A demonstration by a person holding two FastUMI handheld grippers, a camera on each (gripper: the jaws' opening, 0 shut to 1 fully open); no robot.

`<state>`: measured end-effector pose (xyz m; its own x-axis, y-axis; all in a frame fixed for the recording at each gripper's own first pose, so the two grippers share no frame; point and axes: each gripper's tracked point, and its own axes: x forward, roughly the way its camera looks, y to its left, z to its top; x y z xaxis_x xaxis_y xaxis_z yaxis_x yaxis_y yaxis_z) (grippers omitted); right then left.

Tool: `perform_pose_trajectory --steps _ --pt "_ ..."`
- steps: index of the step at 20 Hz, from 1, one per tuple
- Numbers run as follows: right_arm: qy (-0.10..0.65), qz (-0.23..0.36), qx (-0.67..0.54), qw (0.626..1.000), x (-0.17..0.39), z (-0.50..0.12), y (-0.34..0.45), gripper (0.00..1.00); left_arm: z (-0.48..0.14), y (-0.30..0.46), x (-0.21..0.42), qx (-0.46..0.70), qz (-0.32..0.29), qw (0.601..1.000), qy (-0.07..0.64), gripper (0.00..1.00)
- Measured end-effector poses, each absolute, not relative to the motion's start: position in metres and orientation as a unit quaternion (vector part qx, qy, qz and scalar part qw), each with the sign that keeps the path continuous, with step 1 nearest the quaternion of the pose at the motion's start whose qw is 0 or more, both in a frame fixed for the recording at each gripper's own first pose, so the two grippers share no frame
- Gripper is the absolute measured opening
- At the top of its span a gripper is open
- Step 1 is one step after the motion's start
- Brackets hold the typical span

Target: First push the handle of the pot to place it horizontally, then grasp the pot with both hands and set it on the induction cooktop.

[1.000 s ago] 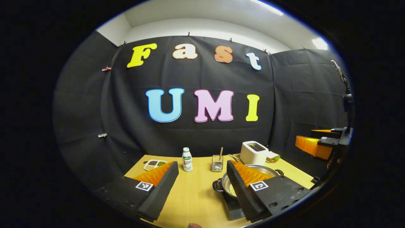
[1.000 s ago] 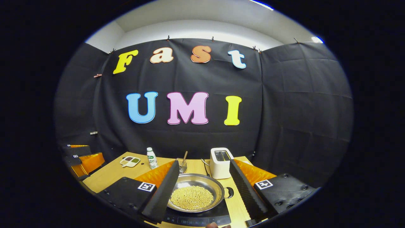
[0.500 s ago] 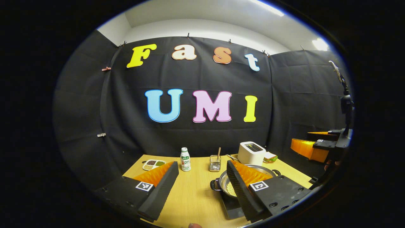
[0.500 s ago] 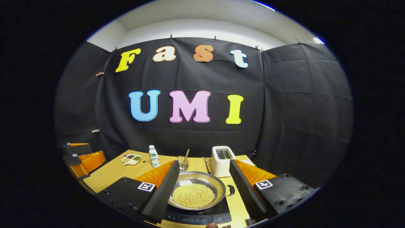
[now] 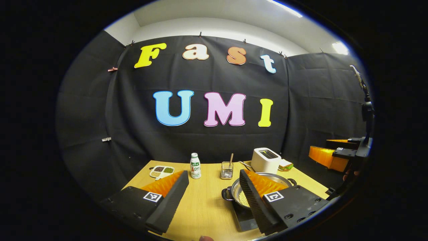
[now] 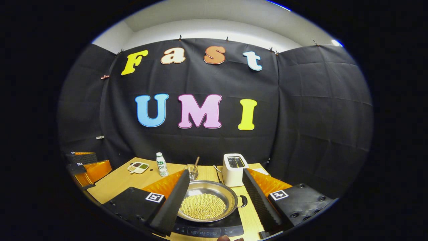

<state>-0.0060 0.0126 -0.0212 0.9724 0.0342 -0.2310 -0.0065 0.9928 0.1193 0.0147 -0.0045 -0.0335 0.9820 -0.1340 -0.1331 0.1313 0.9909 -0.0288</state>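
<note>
Here the pot [image 6: 208, 200], a shallow steel pan holding pale round grains [image 6: 203, 206], rests on the black induction cooktop [image 6: 207, 228] at the near edge of the wooden bench [image 6: 115, 183]. The right hand-held gripper [image 6: 217, 202] hangs above it with fingers spread wide, touching nothing; one black pot handle [image 6: 243, 201] shows between the pan and the right finger. In the left gripper view, the left hand-held gripper [image 5: 214, 197] is likewise open and empty above bare bench, with the pot partly behind its right finger. Farther back on the bench stand a white toaster [image 6: 235, 169], a small bottle [image 6: 162, 164], a wire holder [image 6: 192, 172] and a divided dish [image 6: 138, 166].
</note>
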Motion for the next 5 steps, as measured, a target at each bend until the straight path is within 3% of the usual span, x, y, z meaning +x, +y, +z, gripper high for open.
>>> perform_pose_trajectory --steps 5 --pt "0.119 0.012 0.060 0.991 -0.0070 -0.0219 0.0126 0.98 -0.0365 -0.0069 0.0142 -0.013 -0.067 0.995 0.071 0.97"
